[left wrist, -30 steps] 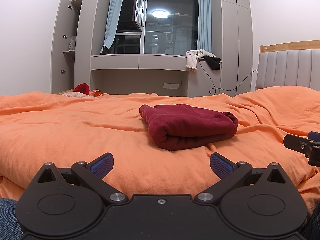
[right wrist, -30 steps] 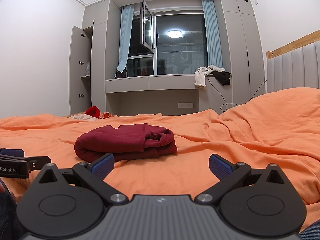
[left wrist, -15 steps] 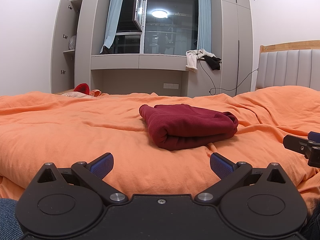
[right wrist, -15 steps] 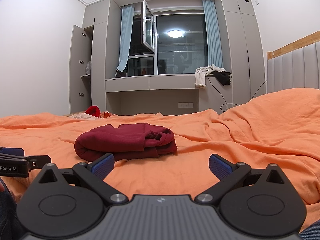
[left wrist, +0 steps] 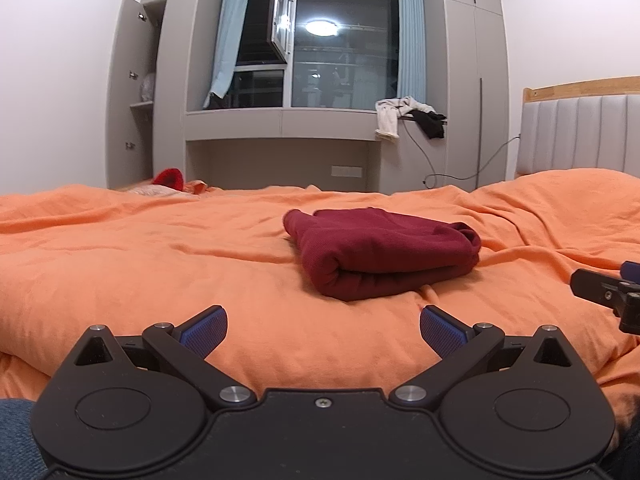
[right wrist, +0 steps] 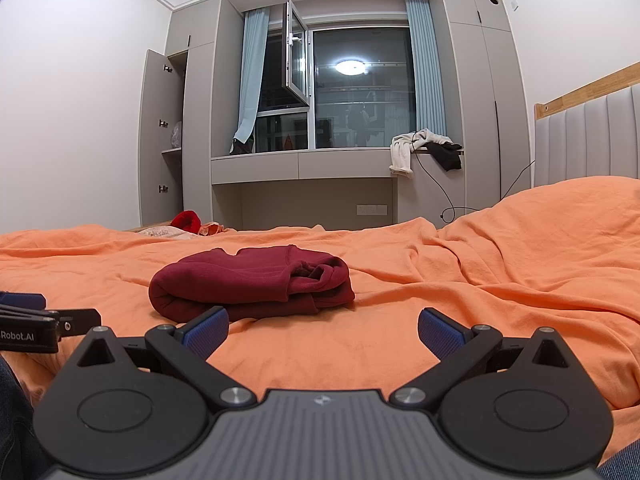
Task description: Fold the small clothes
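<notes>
A dark red garment [left wrist: 380,252] lies folded into a compact bundle on the orange bedspread [left wrist: 140,264]; it also shows in the right wrist view [right wrist: 252,284]. My left gripper [left wrist: 323,330] is open and empty, low over the bed, short of the bundle. My right gripper [right wrist: 322,330] is open and empty, also short of the bundle, which lies ahead to its left. The right gripper's tip shows at the right edge of the left wrist view [left wrist: 608,288]. The left gripper's side shows at the left edge of the right wrist view [right wrist: 36,328].
A padded grey headboard [left wrist: 580,132] stands at the right. A red item [left wrist: 170,178] and pale clothes lie at the bed's far edge. A window ledge with draped clothes [left wrist: 408,114] and an open wardrobe [left wrist: 136,112] stand beyond the bed.
</notes>
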### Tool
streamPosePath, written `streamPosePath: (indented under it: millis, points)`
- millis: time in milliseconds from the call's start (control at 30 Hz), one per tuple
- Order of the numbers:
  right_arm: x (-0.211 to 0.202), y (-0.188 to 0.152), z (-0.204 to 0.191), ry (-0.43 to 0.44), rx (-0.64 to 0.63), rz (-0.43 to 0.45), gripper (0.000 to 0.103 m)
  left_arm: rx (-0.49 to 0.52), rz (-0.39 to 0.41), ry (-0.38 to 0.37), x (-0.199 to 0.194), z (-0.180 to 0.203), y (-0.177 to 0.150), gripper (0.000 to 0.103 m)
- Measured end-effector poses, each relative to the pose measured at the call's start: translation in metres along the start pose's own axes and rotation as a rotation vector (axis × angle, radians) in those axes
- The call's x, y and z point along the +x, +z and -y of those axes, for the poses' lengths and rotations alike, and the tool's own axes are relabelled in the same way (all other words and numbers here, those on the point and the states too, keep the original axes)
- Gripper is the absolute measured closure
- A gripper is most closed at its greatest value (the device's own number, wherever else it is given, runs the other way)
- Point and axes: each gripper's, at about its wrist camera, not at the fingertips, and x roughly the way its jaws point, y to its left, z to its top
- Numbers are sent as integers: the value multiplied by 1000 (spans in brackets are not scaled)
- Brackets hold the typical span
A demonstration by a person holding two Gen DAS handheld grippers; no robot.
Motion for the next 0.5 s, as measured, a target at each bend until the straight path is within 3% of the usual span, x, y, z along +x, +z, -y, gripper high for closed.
streamPosePath:
  millis: [500]
  points:
    - [0,0,0,-1,-1,0,0,3,6,25,-3,-2,-2,1]
